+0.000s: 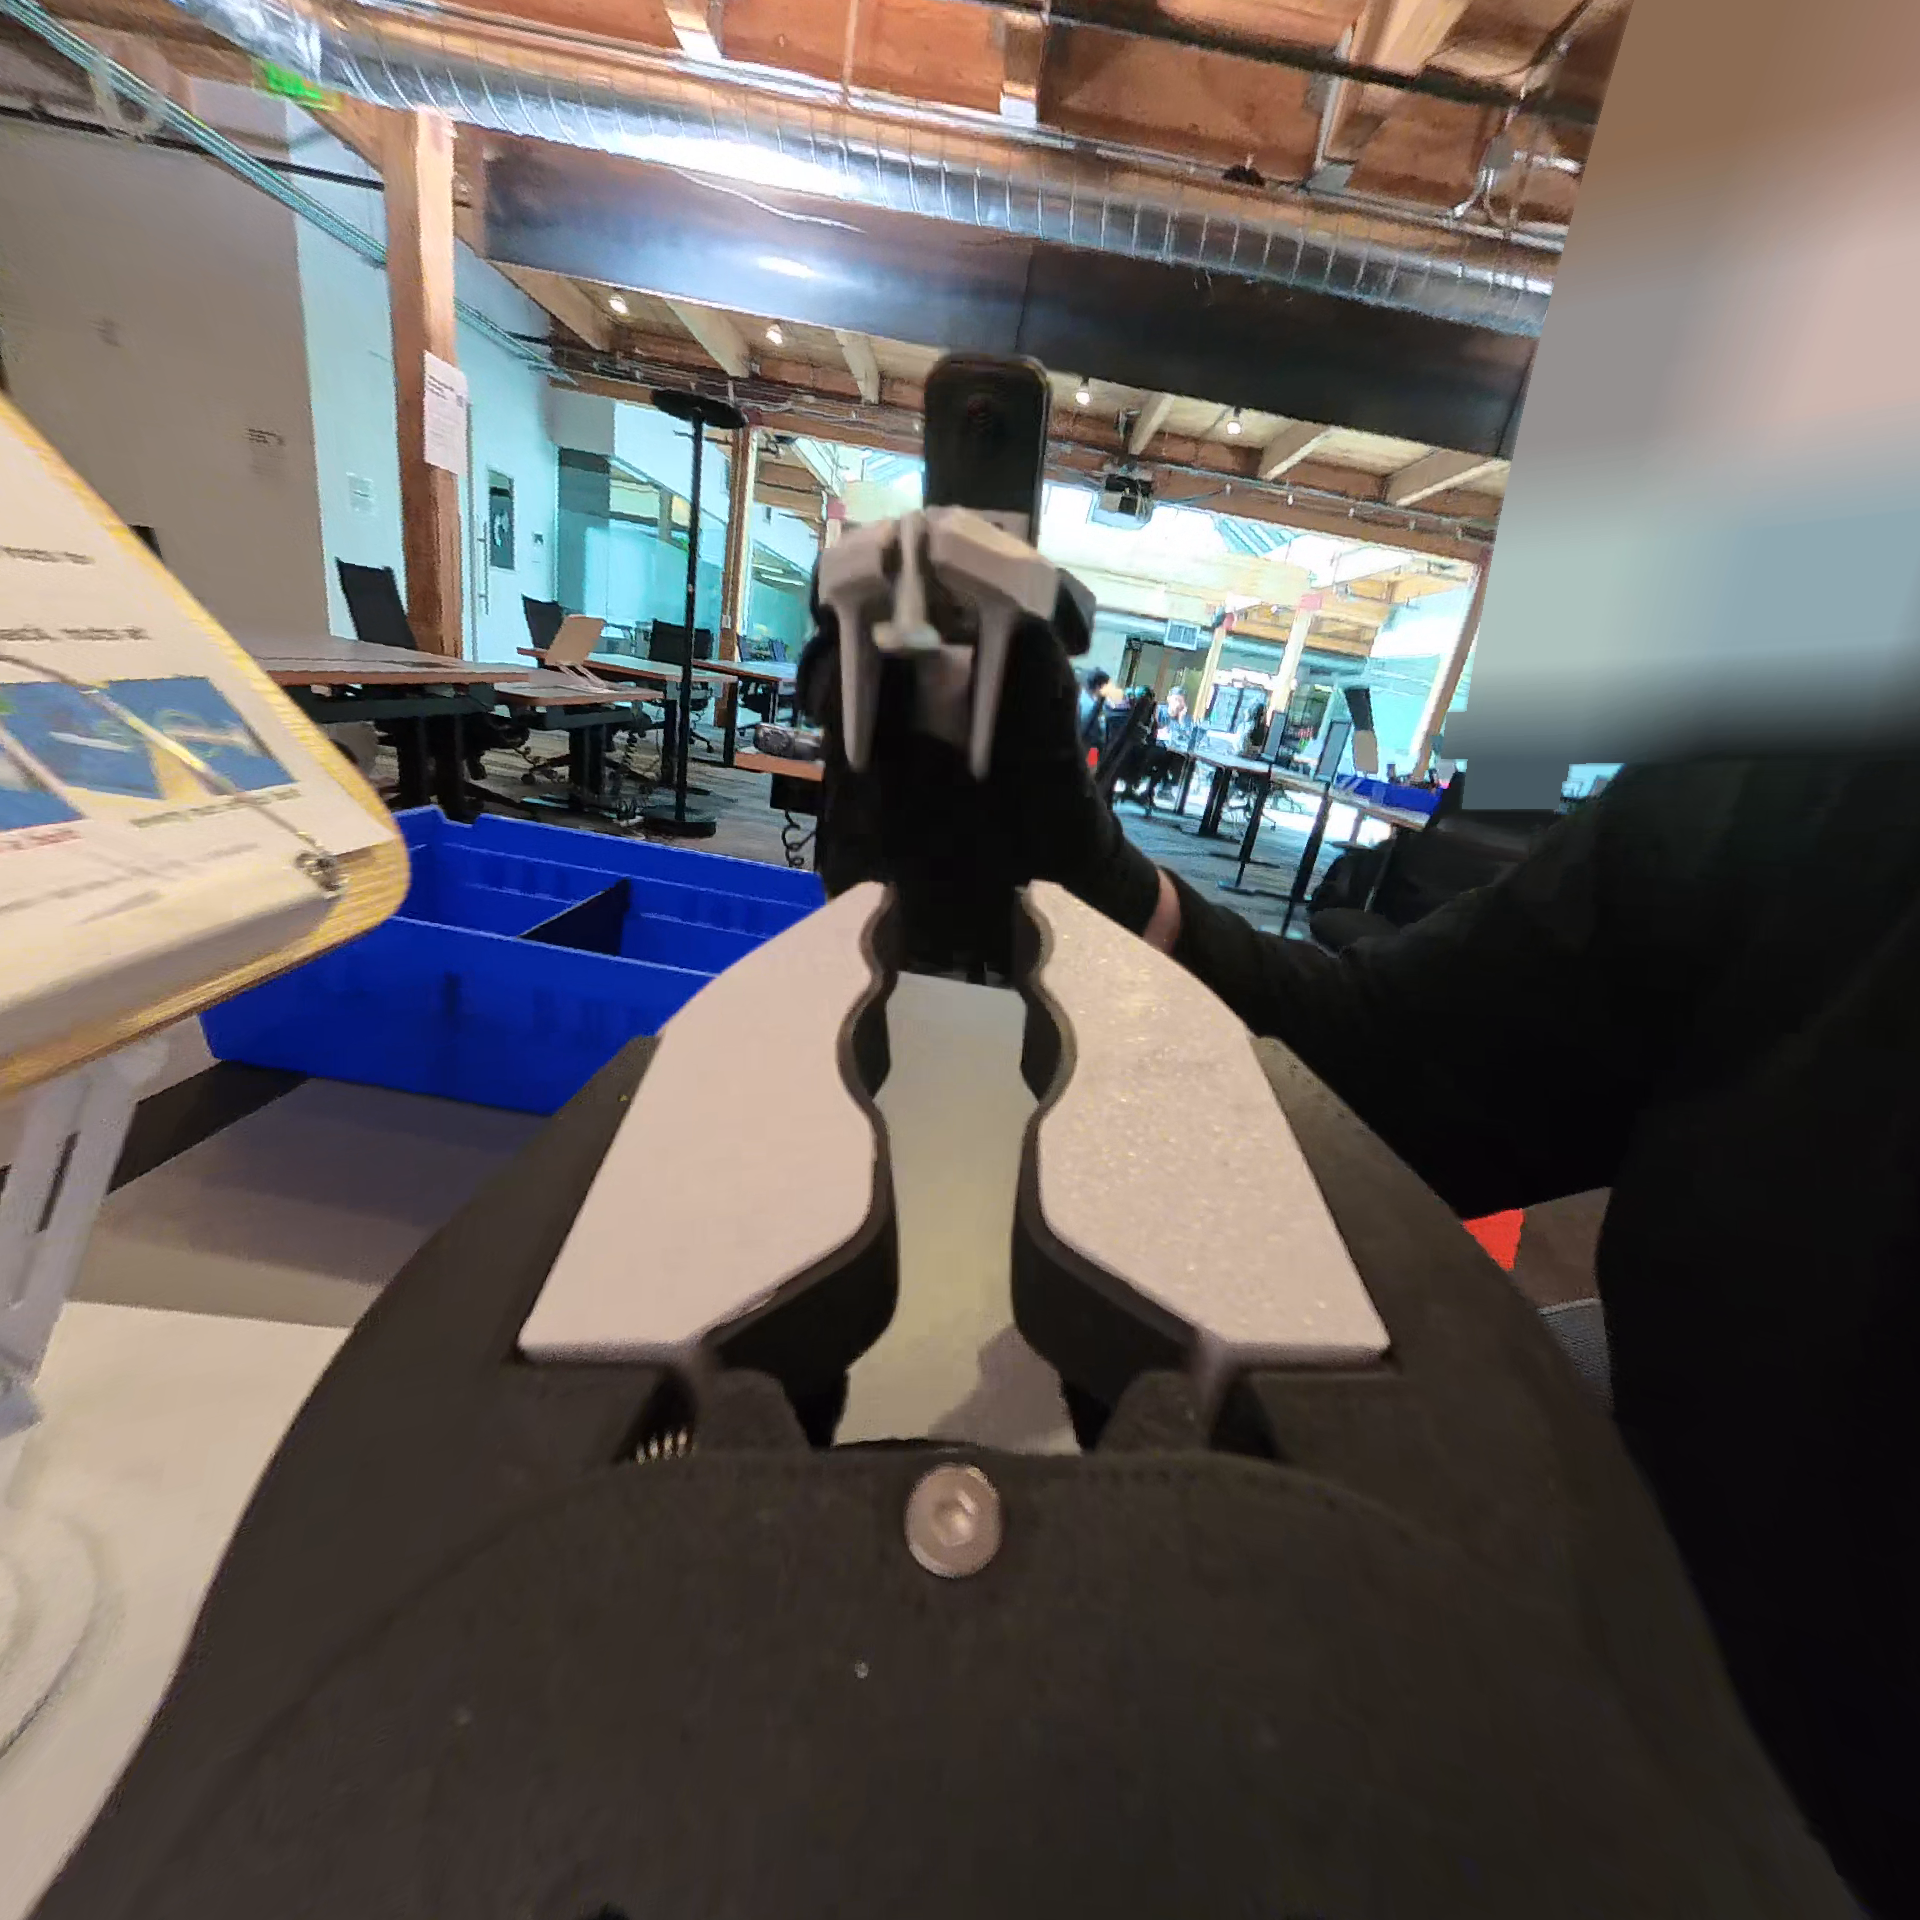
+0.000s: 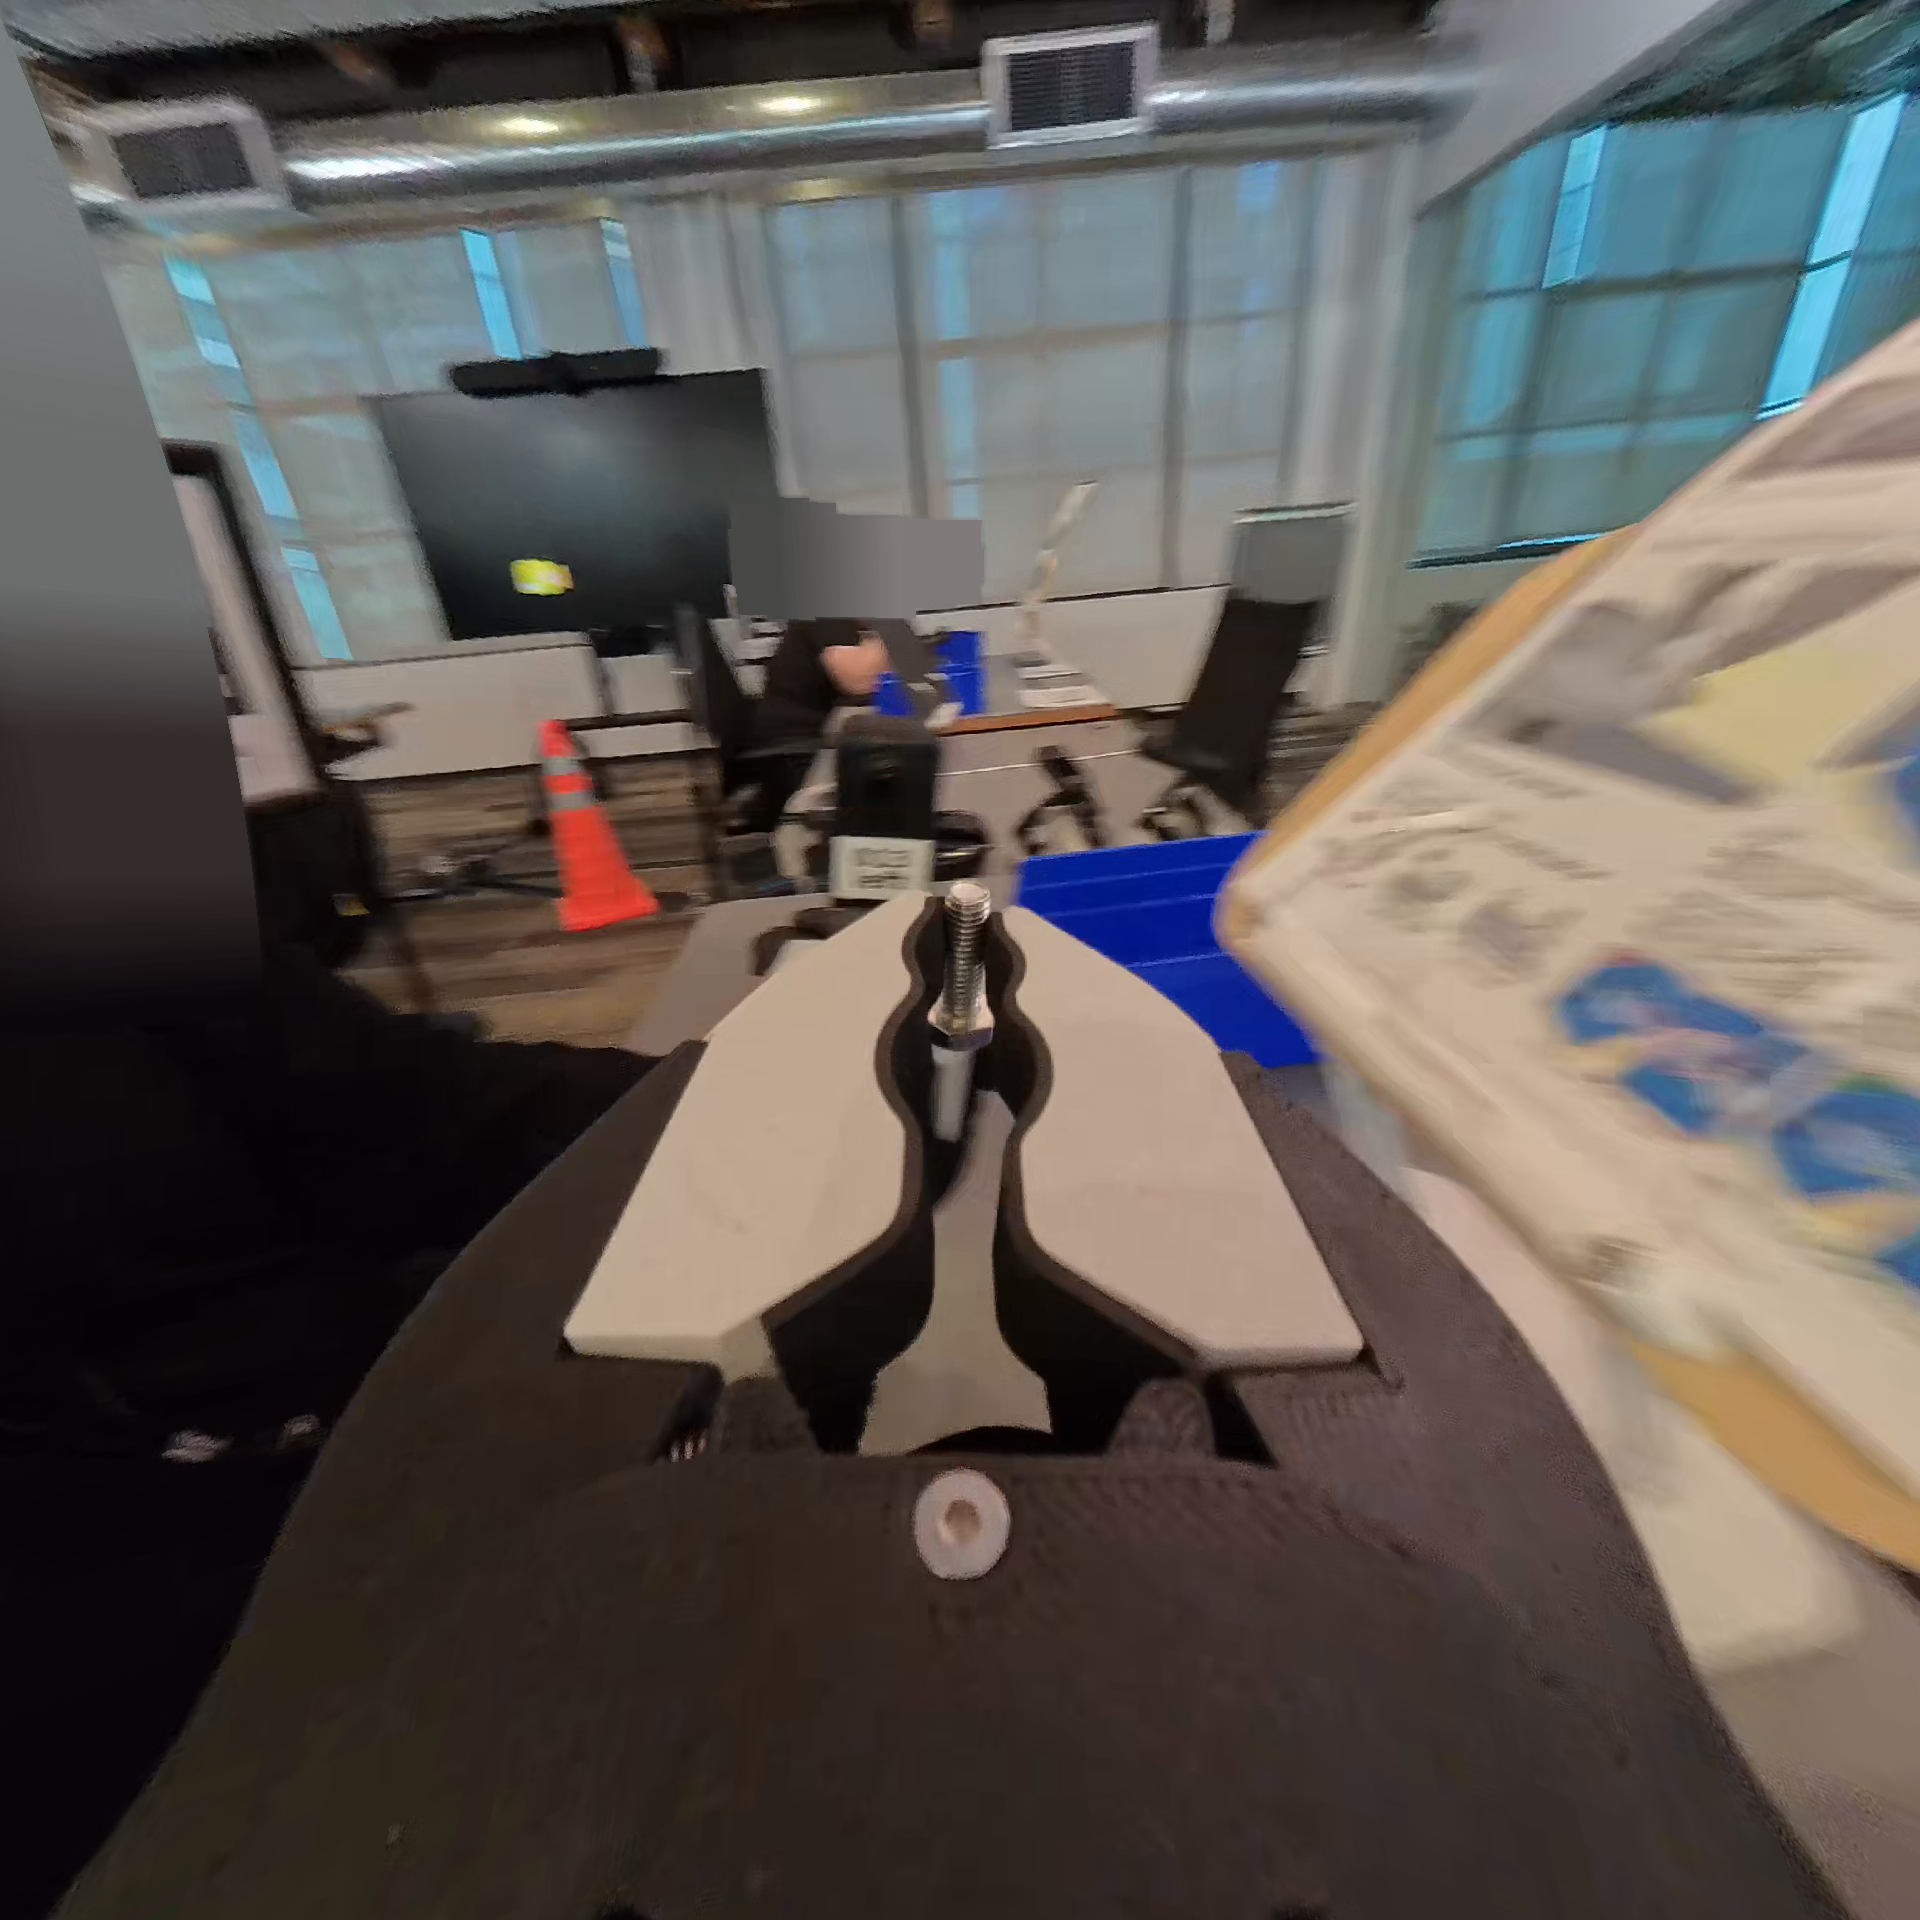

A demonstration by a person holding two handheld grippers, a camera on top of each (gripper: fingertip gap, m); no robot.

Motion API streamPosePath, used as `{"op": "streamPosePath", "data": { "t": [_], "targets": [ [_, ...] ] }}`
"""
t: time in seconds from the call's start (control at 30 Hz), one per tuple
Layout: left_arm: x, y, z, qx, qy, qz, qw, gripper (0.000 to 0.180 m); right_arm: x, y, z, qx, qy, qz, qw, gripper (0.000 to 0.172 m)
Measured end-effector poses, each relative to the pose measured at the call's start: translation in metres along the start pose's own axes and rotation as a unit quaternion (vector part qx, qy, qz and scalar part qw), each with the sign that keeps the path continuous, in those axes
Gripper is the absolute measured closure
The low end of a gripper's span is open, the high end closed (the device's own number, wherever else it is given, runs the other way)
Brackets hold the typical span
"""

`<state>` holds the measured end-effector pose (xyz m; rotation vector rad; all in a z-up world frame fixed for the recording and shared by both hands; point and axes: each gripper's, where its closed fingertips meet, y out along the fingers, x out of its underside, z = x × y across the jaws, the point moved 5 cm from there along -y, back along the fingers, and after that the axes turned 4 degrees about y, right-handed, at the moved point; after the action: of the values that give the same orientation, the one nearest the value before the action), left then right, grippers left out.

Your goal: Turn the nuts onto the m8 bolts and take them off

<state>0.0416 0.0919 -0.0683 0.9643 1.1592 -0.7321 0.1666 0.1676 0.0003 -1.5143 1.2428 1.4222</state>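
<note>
In the right wrist view my right gripper [image 2: 961, 920] is shut on a silver bolt [image 2: 964, 961]. The bolt points forward between the fingers, its threaded end past the tips, with a hex nut [image 2: 961, 1023] partway down the thread. My left gripper [image 1: 956, 904] is open, with nothing between its fingers. Straight ahead of it in the left wrist view is the right gripper [image 1: 920, 727], held in a black-gloved hand [image 1: 987, 810] and facing me, with the bolt [image 1: 906, 618] at its front. The left gripper's camera [image 2: 883, 774] shows just beyond the bolt tip.
A blue divided bin [image 1: 468, 987] stands on the grey table [image 1: 312, 1174]; it also shows in the right wrist view [image 2: 1143, 914]. A tilted instruction board [image 1: 156, 779] on a white stand is close by [image 2: 1610, 935]. An orange cone [image 2: 582, 831] stands on the floor behind.
</note>
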Motion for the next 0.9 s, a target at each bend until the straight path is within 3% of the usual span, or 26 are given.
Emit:
{"op": "streamPosePath", "data": {
  "t": [0.07,0.17,0.27,0.33,0.43,0.53,0.83,0.9],
  "targets": [
    [0.002,-0.011,-0.007,-0.024,0.002,-0.012,1.000,0.180,-0.022,-0.035,0.029,0.086,-0.024,-0.018,0.996,0.164],
    [0.013,-0.021,-0.023,-0.086,0.011,-0.059,0.995,0.180,-0.031,-0.096,0.102,0.256,-0.039,-0.103,0.960,0.165],
    [0.018,-0.021,-0.027,-0.090,0.003,-0.061,0.994,0.180,-0.005,-0.149,0.177,0.354,0.036,-0.194,0.914,0.164],
    [0.022,-0.020,-0.029,-0.100,0.011,-0.075,0.992,0.180,0.026,-0.175,0.217,0.407,0.073,-0.271,0.869,0.164],
    [0.028,-0.020,-0.032,-0.108,0.016,-0.093,0.990,0.180,0.074,-0.192,0.250,0.427,0.132,-0.363,0.818,0.164],
    [0.031,-0.021,-0.035,-0.106,0.009,-0.094,0.990,0.180,0.101,-0.198,0.266,0.443,0.145,-0.439,0.768,0.164],
    [0.036,-0.023,-0.041,-0.112,-0.002,-0.103,0.988,0.180,0.114,-0.209,0.302,0.455,0.213,-0.489,0.713,0.163],
    [0.037,-0.024,-0.042,-0.113,-0.006,-0.102,0.988,0.180,0.115,-0.217,0.308,0.482,0.205,-0.494,0.694,0.129]
  ]
}}
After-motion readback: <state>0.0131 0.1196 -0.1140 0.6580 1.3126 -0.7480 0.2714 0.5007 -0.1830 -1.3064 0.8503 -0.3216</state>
